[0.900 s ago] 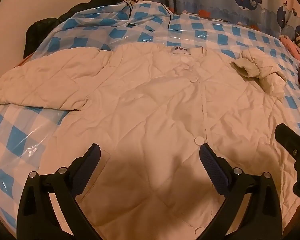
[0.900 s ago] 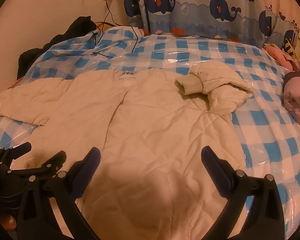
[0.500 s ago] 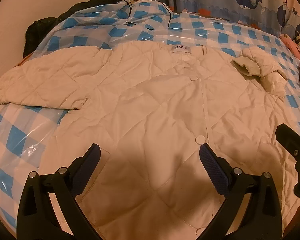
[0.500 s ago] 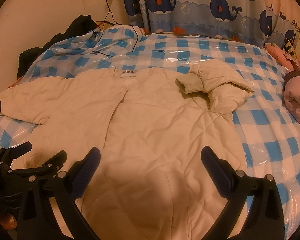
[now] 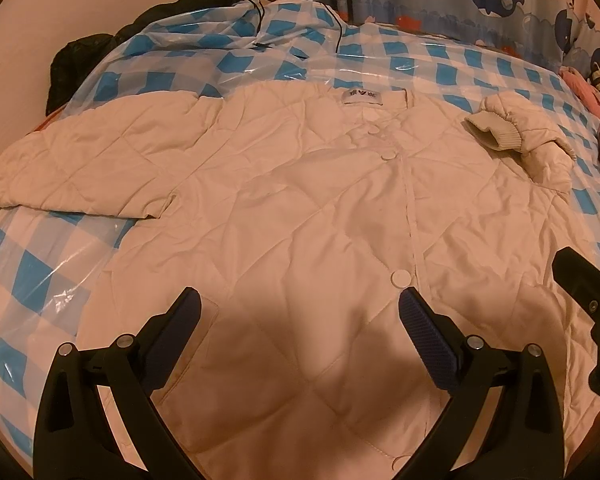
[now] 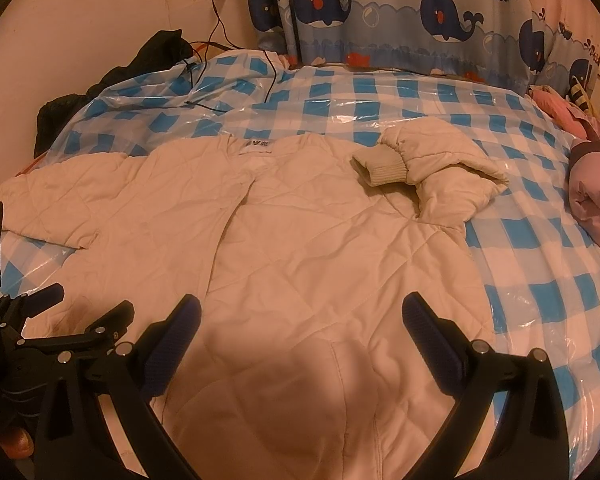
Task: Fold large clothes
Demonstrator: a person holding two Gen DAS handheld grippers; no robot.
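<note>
A cream quilted jacket (image 5: 308, 216) lies front up and buttoned on the bed, collar at the far side. Its left sleeve (image 5: 84, 168) is spread out flat. Its right sleeve (image 5: 516, 136) is folded back onto the body, ribbed cuff showing. The jacket also fills the right wrist view (image 6: 300, 248), with the folded sleeve (image 6: 432, 168) at upper right. My left gripper (image 5: 300, 312) is open and empty above the jacket's lower front. My right gripper (image 6: 300, 320) is open and empty above the hem on the right side.
The bed has a blue-and-white checked cover under clear plastic (image 6: 520, 216). Dark clothing (image 6: 156, 52) and cables lie at the far left. Pink clothes (image 6: 596, 184) sit at the right edge. A whale-print curtain (image 6: 420, 12) hangs behind the bed.
Both grippers have drifted slightly, so the jacket sits a little lower in both views. Neither gripper has changed its opening or touched the jacket.
</note>
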